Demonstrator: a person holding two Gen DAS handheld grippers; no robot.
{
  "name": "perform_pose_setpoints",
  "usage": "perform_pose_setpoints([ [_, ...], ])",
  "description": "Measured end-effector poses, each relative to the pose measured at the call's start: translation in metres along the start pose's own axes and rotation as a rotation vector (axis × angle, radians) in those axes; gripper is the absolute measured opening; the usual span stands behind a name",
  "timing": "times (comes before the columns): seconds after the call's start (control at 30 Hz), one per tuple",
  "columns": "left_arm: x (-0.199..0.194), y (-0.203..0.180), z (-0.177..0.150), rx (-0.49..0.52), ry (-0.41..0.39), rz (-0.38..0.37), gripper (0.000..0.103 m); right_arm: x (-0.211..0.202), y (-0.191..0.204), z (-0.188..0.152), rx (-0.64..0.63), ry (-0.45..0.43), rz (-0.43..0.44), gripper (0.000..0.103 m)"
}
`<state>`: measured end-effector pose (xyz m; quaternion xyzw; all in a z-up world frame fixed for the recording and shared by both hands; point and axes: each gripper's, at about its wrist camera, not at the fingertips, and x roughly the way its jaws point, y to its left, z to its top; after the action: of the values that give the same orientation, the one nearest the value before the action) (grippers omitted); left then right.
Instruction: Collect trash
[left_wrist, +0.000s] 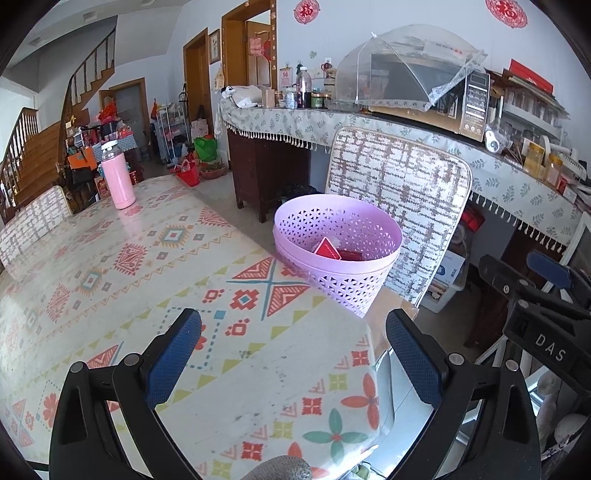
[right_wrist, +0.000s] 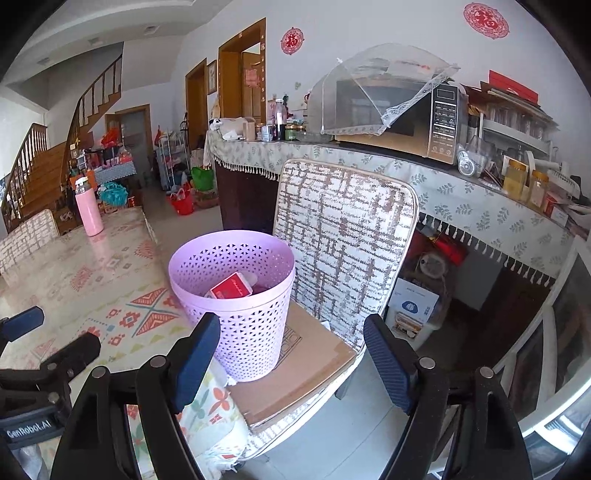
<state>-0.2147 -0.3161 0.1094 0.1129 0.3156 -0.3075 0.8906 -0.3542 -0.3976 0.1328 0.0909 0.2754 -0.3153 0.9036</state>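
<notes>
the left tool hangs over the near corner of the bench, its two blue-padded fingers spread wide with nothing between them but the patterned cloth below. the right tool is likewise spread wide and holds nothing; it sits just off the bench corner, looking across at a chair. in the left wrist view the right tool shows at the right edge, and in the right wrist view the left tool shows at the lower left, so the two are side by side and apart. the lilac perforated waste basket stands upright on a flat piece of brown cardboard that lies on the chair seat, just beside the bench edge and in front of the chair's patterned backrest. inside the basket lies a red box, tilted, with other trash partly hidden beneath it; from the left wrist view the same red box shows next to a second dark red item, too hidden to make out. a pink flask stands upright at the far end of the bench, well apart from both tools. behind the chair runs a long counter with a fringed leaf-print cloth, carrying a microwave under a mesh food cover.
</notes>
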Motion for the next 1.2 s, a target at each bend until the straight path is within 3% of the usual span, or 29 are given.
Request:
perform_pose_setpoints([
  [0.5,0.033,-0.026,0.023,0.018,0.039,0.013,0.099,0.04,-0.022,0.019,-0.001,0.019,0.013,0.084],
  [1.2,0.077,-0.033,0.038,-0.003,0.109,0.019,0.099,0.085,-0.035,0.023,0.027,0.075,0.048,0.084],
])
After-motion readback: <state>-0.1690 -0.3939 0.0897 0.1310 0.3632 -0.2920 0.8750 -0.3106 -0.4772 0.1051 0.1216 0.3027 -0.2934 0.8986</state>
